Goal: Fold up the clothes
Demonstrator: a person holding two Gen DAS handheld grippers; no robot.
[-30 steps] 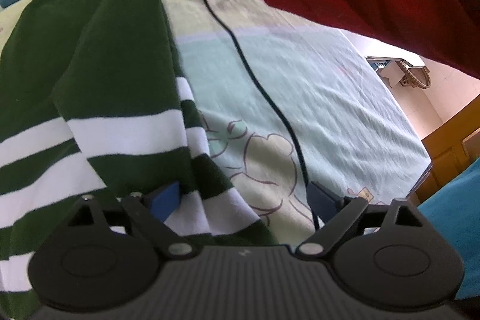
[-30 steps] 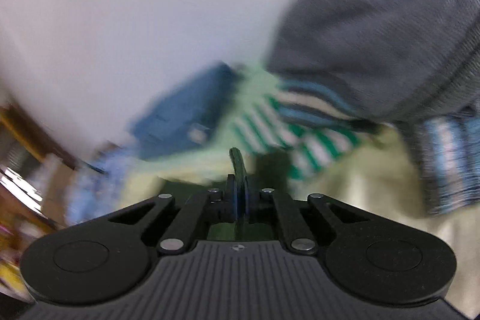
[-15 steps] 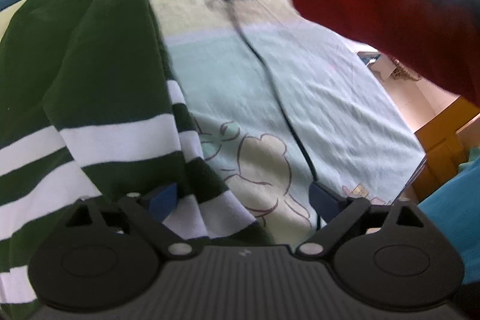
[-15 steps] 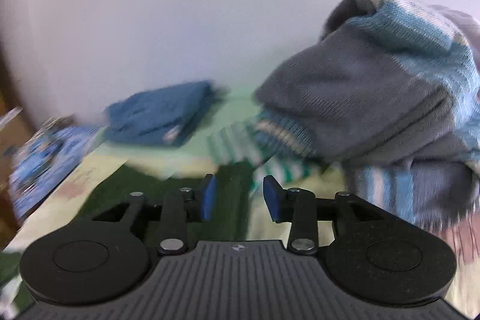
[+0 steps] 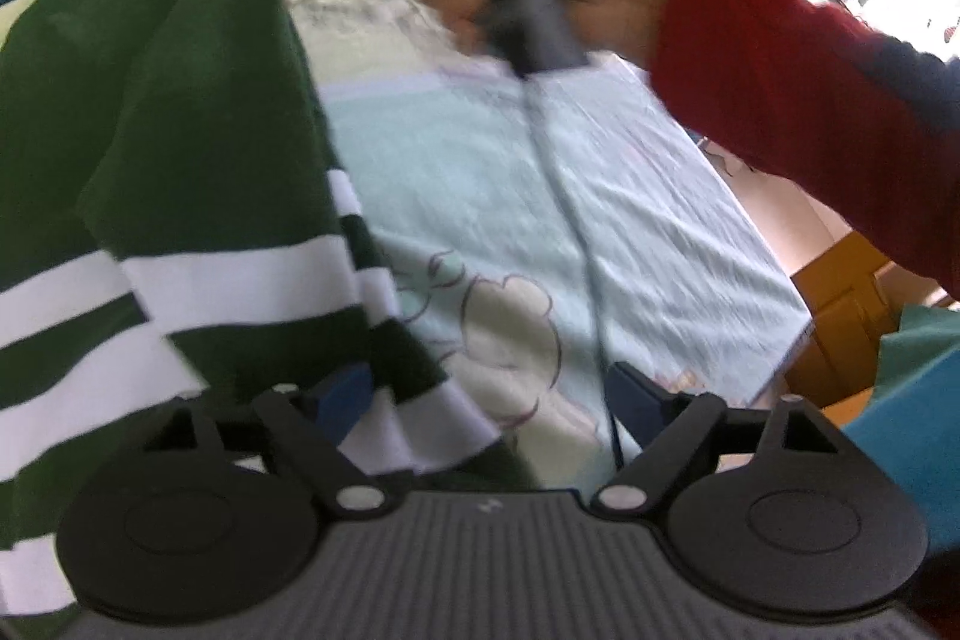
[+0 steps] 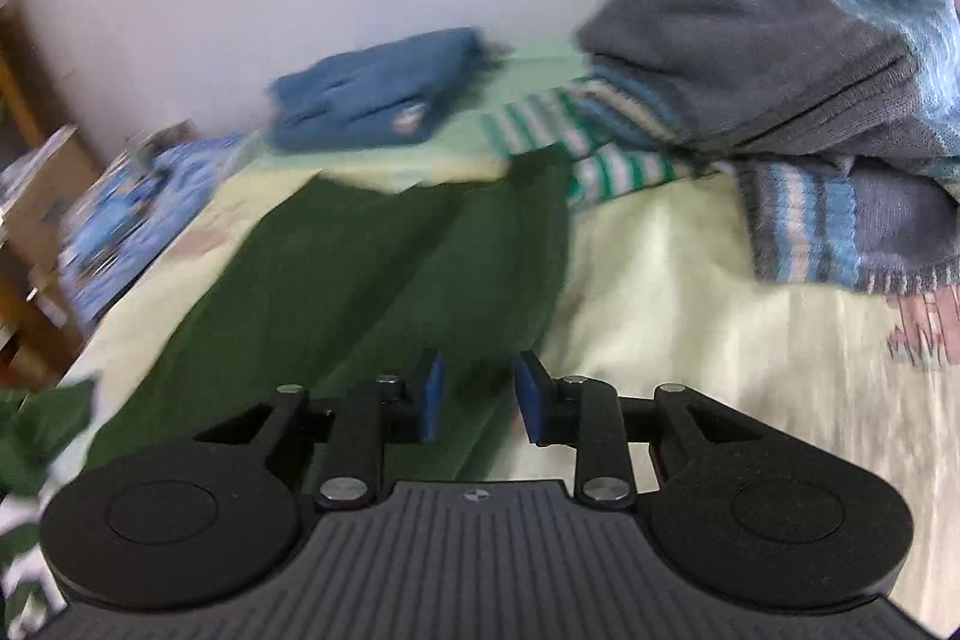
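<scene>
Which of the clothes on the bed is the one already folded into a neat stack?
The plain blue garment near the wall. It sits as a compact folded stack, while the dark green striped shirt lies spread out and the grey-and-blue knit sweater is heaped loosely.

The green striped garment (image 5: 198,148) is soft matt cloth. The bed sheet (image 5: 456,196) is thin, faintly wrinkled printed fabric. The grey and blue sweater (image 6: 780,40) is a coarse ribbed knit. The gripper bodies are matt black ribbed plastic with shiny metal screws.
</scene>
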